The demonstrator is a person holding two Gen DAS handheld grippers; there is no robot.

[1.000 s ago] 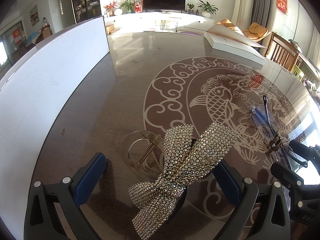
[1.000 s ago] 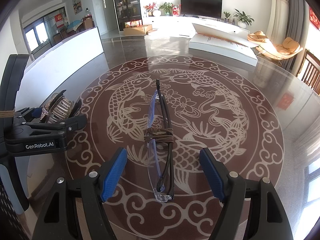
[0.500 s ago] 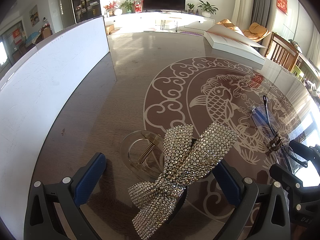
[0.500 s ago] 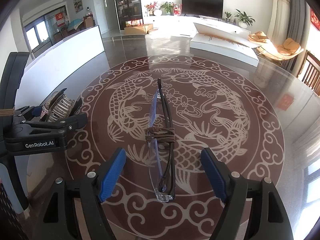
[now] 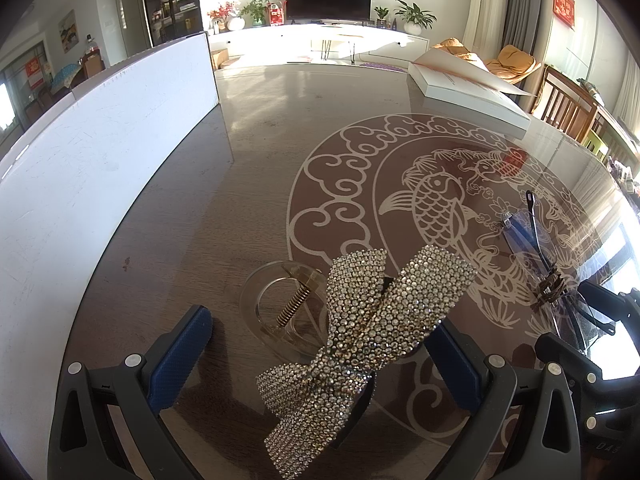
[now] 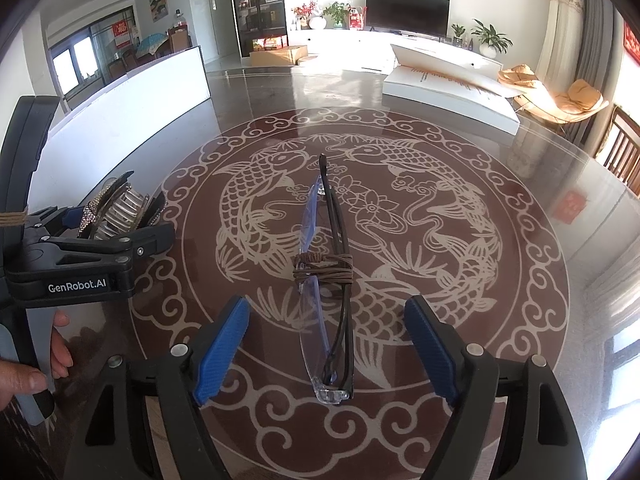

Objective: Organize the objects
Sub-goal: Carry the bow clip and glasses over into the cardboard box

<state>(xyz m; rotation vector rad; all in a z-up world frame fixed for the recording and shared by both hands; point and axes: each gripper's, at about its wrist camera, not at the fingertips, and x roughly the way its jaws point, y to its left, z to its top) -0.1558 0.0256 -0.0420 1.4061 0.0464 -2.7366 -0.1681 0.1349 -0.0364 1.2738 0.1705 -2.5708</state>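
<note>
both hand-held grippers gape empty: left [image 5: 320, 344] straddles bow clip [image 5: 360, 344], right [image 6: 326, 344] straddles glasses [image 6: 328, 280].

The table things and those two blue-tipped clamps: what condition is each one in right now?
Left gripper: open, jaws either side of the hair clip.
Right gripper: open, jaws either side of the glasses.
Rhinestone bow hair clip: lying on the table, not gripped.
Glasses: folded, bound with brown cord, lying flat.
White box: lid raised.
TV: off.
</note>
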